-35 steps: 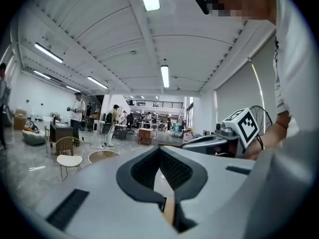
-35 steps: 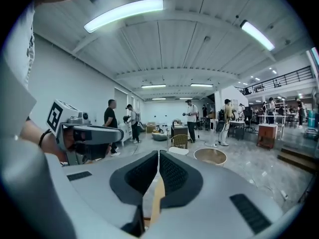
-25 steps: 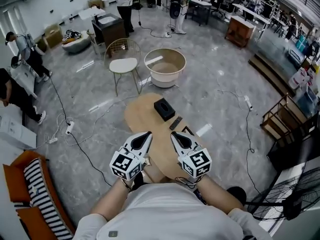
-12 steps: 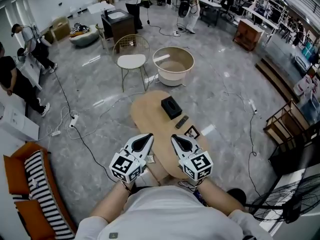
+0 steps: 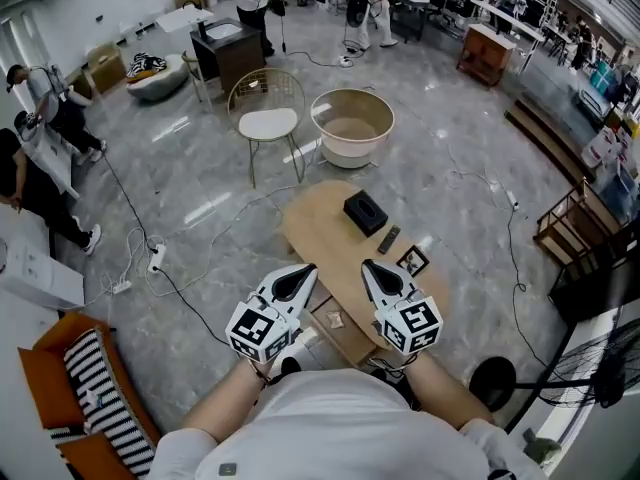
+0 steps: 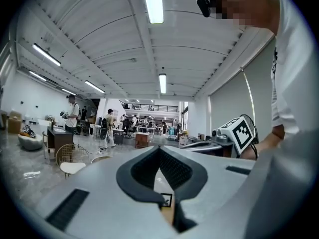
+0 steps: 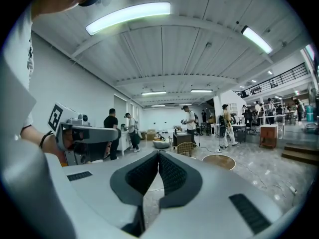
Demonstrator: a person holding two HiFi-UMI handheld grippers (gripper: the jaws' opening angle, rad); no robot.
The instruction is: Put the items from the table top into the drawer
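Table now lies further right in frame; left gripper and right gripper, both closed and empty at lower centre, should open before approaching the black box.

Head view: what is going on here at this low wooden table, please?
A person holds the left gripper and the right gripper over the near end of the wooden table, both with fingers closed and empty. A black box, a remote and a small picture frame lie on the table top, not yet picked up.
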